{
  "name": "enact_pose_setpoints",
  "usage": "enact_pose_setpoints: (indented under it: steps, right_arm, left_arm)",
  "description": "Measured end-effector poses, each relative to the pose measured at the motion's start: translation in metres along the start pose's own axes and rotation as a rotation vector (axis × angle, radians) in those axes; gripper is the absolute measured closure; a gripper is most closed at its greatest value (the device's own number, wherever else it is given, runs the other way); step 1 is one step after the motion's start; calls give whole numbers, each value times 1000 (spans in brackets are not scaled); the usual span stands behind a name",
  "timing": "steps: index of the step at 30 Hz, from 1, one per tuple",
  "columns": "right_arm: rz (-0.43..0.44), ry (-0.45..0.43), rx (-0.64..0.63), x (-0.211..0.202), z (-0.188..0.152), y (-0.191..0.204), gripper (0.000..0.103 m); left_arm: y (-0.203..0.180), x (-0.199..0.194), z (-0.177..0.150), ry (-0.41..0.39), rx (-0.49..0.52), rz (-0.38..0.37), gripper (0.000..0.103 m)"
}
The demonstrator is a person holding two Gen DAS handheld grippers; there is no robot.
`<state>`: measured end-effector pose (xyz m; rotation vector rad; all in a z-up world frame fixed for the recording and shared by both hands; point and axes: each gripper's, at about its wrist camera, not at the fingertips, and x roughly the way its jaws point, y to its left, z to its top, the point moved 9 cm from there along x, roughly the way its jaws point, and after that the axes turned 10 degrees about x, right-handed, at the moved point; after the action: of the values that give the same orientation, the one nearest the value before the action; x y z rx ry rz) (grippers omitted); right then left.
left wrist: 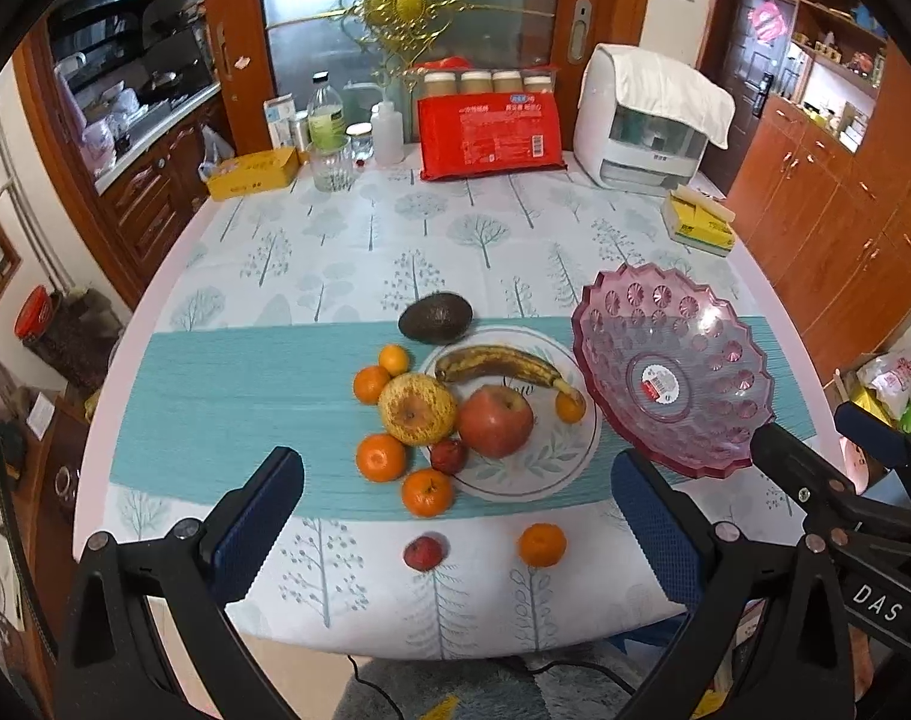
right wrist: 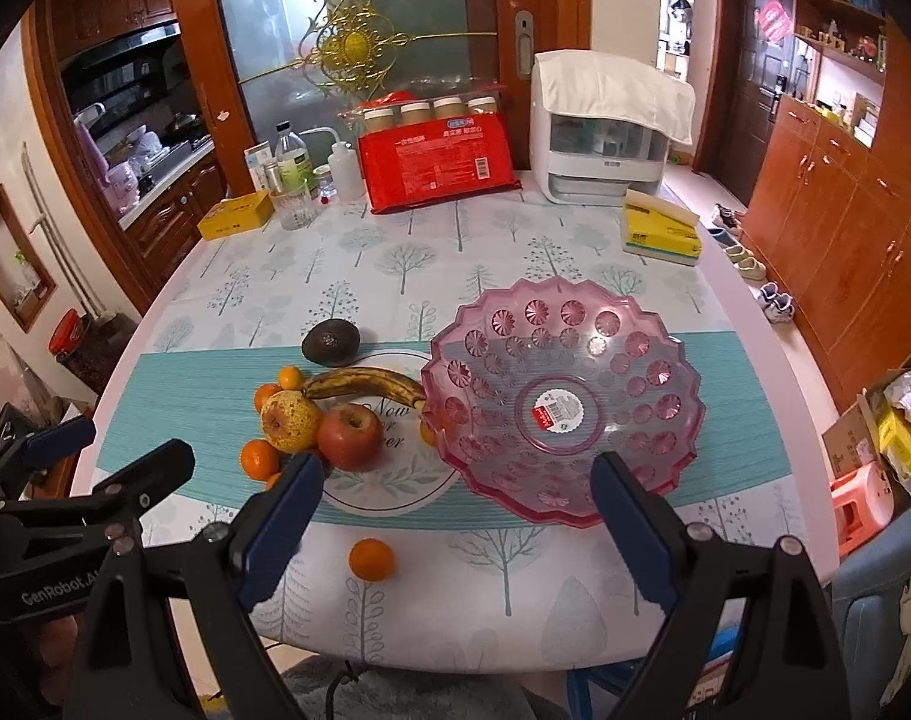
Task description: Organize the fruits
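Both your grippers hang above the near edge of the table with nothing between their pads: the left gripper [left wrist: 455,516] is spread wide over the fruit pile, and the right gripper [right wrist: 455,516] is spread just as wide in front of the pink bowl [right wrist: 560,402]. That bowl stands empty to the right of the white plate [left wrist: 533,474], its left rim overlapping the plate's right edge, so a careless push on the rim could tip it or slide it onto the fruit. The round pieces are your main risk, I judge: the red apple [left wrist: 495,420], the mottled yellow apple [left wrist: 417,409] and the tangerines crowd together, and nudging one may send a neighbour rolling toward the near edge, where a loose tangerine [left wrist: 541,544] and a small red fruit [left wrist: 423,552] already lie on the tablecloth [left wrist: 311,252]. The banana [left wrist: 503,365] lies on the far part of the plate with its long axis left to right, stem end pointing right toward the bowl; close across its width, not its length. The avocado [left wrist: 435,316] sits just beyond the plate, long axis also left to right.
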<state>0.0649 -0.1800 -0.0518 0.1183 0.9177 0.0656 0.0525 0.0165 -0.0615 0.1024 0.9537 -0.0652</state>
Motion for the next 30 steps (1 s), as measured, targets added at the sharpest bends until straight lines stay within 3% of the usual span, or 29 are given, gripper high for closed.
enact_pose_setpoints:
  steps: [15,20,30]
  right_arm:
    - [-123,-52,49,-4,1,51,12]
    - [-168,-13,58,19,-10,58,12]
    - [-97,87,116,85,-35,67,12]
  left_arm:
    - [87,13,18,-18,68,-38,1]
    - [115,33,21,-25,127,-37,1]
    - [100,107,11,13,268,-212,1]
